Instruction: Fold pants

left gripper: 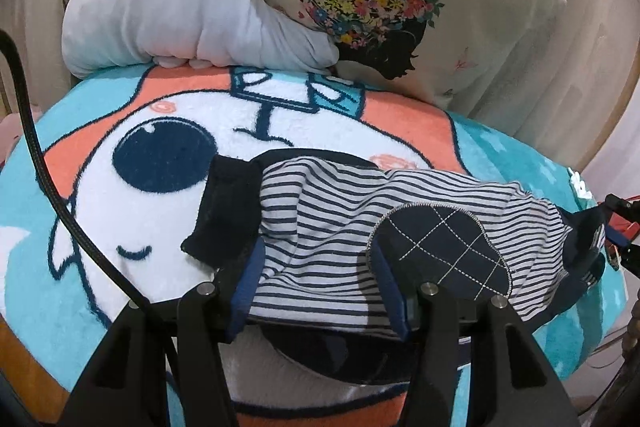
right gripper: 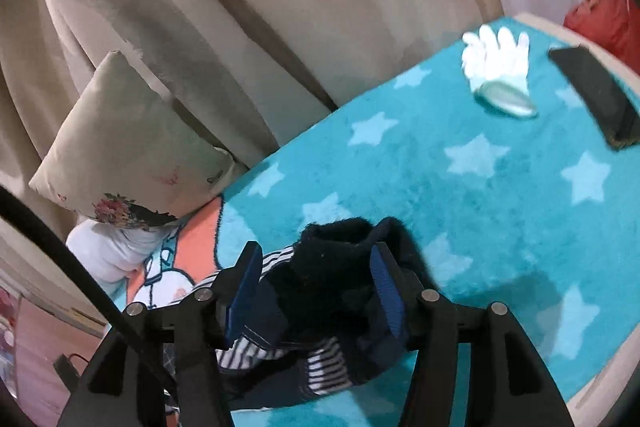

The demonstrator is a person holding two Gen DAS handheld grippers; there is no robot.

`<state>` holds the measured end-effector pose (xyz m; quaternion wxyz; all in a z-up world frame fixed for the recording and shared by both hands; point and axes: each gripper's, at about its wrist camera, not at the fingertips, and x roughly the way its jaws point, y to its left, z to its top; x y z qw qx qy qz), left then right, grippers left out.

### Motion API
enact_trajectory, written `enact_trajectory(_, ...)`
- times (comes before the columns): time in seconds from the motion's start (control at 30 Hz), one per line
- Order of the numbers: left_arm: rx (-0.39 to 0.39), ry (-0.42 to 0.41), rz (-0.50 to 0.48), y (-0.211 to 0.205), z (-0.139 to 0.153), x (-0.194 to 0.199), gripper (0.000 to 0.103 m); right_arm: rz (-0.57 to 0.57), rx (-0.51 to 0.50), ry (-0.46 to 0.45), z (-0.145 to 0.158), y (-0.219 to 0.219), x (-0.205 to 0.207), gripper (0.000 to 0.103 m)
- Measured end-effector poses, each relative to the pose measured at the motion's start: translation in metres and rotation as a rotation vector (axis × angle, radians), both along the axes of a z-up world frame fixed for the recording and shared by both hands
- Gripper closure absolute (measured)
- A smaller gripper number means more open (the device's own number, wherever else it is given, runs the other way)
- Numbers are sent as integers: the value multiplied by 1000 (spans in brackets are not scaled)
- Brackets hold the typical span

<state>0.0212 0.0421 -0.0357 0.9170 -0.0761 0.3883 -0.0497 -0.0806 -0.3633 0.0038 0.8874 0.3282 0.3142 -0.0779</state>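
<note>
Small navy-and-white striped pants [left gripper: 320, 223] with navy cuffs and a quilted navy knee patch [left gripper: 440, 251] lie bunched across a cartoon blanket [left gripper: 120, 227]. My left gripper [left gripper: 320, 291] has its blue pads either side of the striped cloth, which drapes between them, and the jaws stand wide. My right gripper [right gripper: 316, 287] has its pads either side of the navy cuff end of the pants [right gripper: 332, 259], jaws also wide. The right gripper's tip shows at the right edge of the left wrist view [left gripper: 616, 231].
A grey plush pillow [left gripper: 180, 19] and a floral printed cushion [left gripper: 400, 7] lean at the back against beige upholstery. In the right wrist view a white glove [right gripper: 496, 63] and a dark phone [right gripper: 596, 95] lie on the starred teal blanket [right gripper: 480, 187].
</note>
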Motion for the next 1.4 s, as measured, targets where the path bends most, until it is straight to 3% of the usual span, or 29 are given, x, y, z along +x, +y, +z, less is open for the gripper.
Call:
enact_trajectory(0.1,20,-4,-2,-3,-2,-1,49,25,-10,5,-6,4,5,46)
enact_trajectory(0.17,23,-7,-3,-3,-2,-1,49,75,0,6,-11,5,5,85)
enact_trajectory(0.27,17,-6,-4,-3,-2,-2,49,80,-87,-3,-8,6,-13,90)
enact_trajectory(0.33,13,-8,-8,-3,-3,-3,48,70,-146,32,-11,3,-27,90)
enact_trajectory(0.43,26,-15,-14,-5,-6,-3,47,91,-155,85,-23,-6,-36,90)
enact_trajectory(0.53,47,-24,-18,-6,-6,-5,47,56,-143,67,-22,-18,-52,73)
enact_trajectory(0.63,33,-32,-16,-4,-3,-6,47,32,-112,-38,-14,-31,-64,35)
enact_trajectory(0.67,14,-39,-12,-2,-1,-8,47,31,-73,-74,-14,-35,-64,33)
enact_trajectory(0.77,-47,-79,-2,8,12,-18,47,69,-20,-39,-25,-41,-44,32)
enact_trajectory(0.87,-62,-118,25,17,23,-26,47,108,-6,36,-47,-40,-18,32)
enact_trajectory(0.93,-60,-121,44,23,26,-27,47,128,11,32,-56,-38,-10,33)
enact_trajectory(1.0,-55,-120,74,31,27,-27,47,182,67,-5,-57,-34,-5,48)
enact_trajectory(1.03,-53,-117,88,34,27,-26,47,210,111,-26,-57,-33,-2,64)
enact_trajectory(1.07,-54,-111,103,38,27,-24,47,236,131,-43,-56,-32,1,67)
enact_trajectory(1.27,-54,-103,151,44,30,-19,47,169,-50,-110,-19,-42,2,75)
enact_trajectory(1.4,-68,-105,137,36,35,-14,47,96,-112,-81,-19,-58,0,81)
